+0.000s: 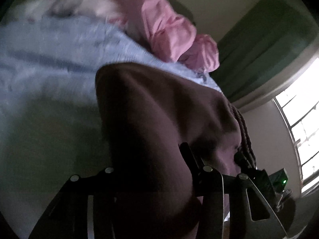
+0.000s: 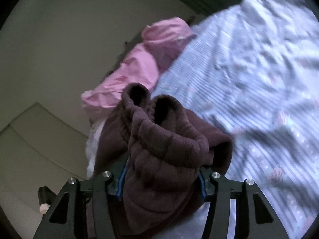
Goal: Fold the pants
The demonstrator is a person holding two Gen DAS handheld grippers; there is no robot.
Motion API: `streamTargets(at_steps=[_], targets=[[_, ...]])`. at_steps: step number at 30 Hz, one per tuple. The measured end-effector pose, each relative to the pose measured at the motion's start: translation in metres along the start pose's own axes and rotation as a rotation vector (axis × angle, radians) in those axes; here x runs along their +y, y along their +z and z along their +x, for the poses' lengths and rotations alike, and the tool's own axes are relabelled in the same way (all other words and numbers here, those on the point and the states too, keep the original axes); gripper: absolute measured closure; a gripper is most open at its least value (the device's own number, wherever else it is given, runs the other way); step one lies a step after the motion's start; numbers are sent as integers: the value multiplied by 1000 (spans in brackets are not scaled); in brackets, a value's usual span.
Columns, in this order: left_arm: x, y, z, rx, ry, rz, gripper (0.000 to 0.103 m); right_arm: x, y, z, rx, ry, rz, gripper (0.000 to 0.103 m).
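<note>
Dark maroon fleece pants are bunched between the blue-padded fingers of my right gripper, which is shut on them; two rolled openings of the fabric stand up beyond the fingertips. In the left wrist view the same pants drape over my left gripper and fill the space between its fingers. One black finger shows at the right of the fold; the other is hidden under the cloth. The ribbed waistband hangs at the right edge.
A blue striped floral bedsheet lies beneath the pants. Crumpled pink cloth sits at the bed's far side by the wall. A green curtain and a bright barred window are to the right in the left wrist view.
</note>
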State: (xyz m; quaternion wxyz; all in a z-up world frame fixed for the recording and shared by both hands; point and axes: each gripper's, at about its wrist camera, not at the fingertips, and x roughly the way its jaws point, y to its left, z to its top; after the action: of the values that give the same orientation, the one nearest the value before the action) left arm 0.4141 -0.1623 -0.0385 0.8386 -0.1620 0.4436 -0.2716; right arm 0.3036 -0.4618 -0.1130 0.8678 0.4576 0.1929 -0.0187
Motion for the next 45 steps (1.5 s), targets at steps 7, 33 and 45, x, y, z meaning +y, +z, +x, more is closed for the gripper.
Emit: streamTargets(at_steps=[7,33,45], targets=[[5,-5,-105,-155,43,111,60,61,-30,-37,-15,114,-85,50],[331,-48,-438,-457,407,-13,60,364,-347,26,320,437,-394,50],[489,-83,-395,-275,418,-162,52,377,-476,93,504,302,-659,40]])
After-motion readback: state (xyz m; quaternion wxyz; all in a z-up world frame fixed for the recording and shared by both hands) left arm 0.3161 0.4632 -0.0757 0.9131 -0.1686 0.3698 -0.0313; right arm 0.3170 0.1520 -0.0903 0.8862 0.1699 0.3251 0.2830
